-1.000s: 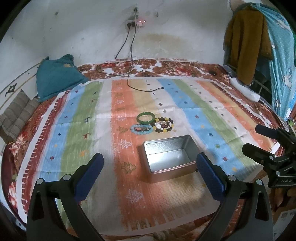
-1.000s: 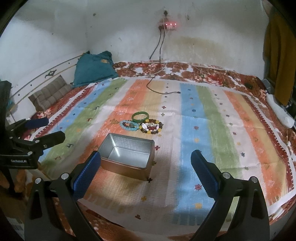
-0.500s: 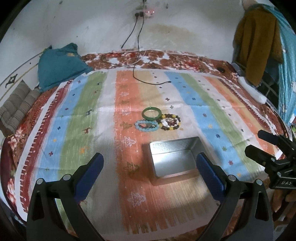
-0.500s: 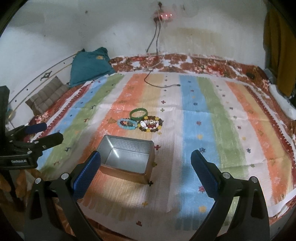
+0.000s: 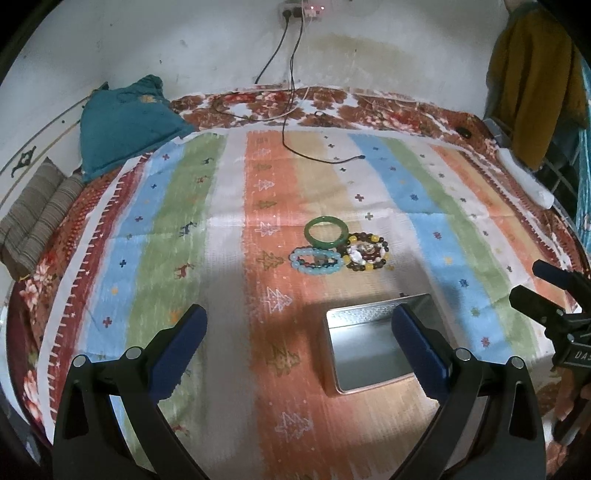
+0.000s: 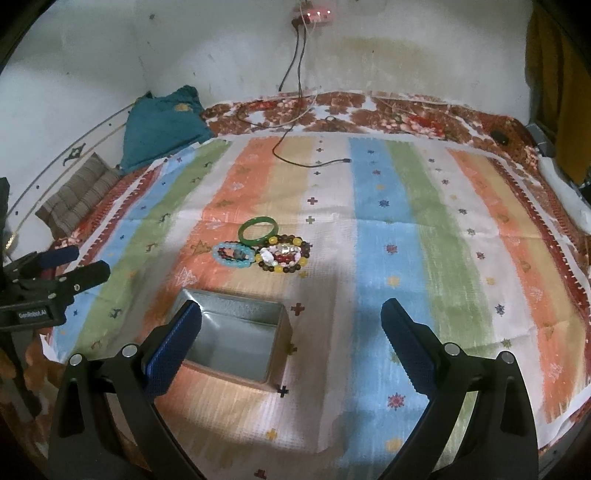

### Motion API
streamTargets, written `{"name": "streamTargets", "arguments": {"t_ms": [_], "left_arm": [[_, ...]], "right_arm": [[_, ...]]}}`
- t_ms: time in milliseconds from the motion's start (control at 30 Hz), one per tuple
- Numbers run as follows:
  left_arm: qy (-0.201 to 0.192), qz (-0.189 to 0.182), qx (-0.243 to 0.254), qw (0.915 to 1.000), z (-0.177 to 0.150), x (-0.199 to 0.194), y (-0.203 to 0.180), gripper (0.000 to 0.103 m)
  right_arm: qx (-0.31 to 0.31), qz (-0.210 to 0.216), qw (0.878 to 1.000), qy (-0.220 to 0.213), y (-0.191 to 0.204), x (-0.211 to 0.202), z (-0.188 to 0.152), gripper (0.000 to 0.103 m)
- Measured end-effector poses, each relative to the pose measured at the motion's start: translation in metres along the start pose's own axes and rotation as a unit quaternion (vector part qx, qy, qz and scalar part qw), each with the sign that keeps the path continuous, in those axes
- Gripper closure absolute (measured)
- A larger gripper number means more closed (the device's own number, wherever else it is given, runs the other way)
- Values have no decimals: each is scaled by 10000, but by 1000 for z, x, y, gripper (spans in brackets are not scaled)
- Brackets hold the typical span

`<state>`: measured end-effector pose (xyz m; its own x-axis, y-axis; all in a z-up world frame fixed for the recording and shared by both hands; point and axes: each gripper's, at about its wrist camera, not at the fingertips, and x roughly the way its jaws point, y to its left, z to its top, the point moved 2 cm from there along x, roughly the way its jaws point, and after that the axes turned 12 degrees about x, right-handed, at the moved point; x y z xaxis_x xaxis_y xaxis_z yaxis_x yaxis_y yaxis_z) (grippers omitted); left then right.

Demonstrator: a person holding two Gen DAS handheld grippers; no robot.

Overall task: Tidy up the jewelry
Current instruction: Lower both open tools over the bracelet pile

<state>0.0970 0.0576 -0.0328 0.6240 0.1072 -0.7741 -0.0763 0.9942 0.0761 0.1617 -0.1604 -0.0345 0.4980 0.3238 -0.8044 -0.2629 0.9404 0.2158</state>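
Observation:
A green bangle (image 5: 326,232) (image 6: 258,229), a light-blue bead bracelet (image 5: 315,261) (image 6: 232,254) and a brown-and-yellow bead bracelet (image 5: 366,252) (image 6: 283,254) lie together on the striped cloth (image 5: 236,236). Nearer to me stands an open metal tin (image 5: 373,350) (image 6: 236,343) with nothing inside. My left gripper (image 5: 299,350) hovers open above the cloth, its right finger over the tin. My right gripper (image 6: 291,343) is open too, its left finger over the tin's left wall. Each gripper shows at the edge of the other's view.
A black cable (image 5: 291,122) runs from a wall socket (image 6: 312,16) onto the far part of the cloth. A teal pillow (image 5: 125,122) and a striped cushion (image 5: 37,214) lie at the far left. Clothes (image 5: 535,85) hang at the right.
Both grippers have moved forward and lower over the bed, so the tin and bracelets appear nearer. Both stay open. The jewelry and tin have not moved.

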Motion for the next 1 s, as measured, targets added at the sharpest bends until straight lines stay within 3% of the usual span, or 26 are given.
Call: {"name": "streamTargets", "arguments": {"t_ms": [133,233,333,900,1000], "left_arm": [[111,47,60,9999,7,11,3,6],[230,-166,-15,9996,11,21,4,6],[222,61,141,9996,15,24,0,6],[601,161,296,9976,39,66,2,6],[751,17,129,9971,40,77,7,6]], "right_arm": [[-4,-14,10000,67,0,9,7,4],[20,-4,9999,126,-1,15,12,4],[-12,-21,9998,176,1,21,15,4],[-110,-77,9982,583,8,68,39,4],[-163,-185,9978,622,7,77,42,4]]}}
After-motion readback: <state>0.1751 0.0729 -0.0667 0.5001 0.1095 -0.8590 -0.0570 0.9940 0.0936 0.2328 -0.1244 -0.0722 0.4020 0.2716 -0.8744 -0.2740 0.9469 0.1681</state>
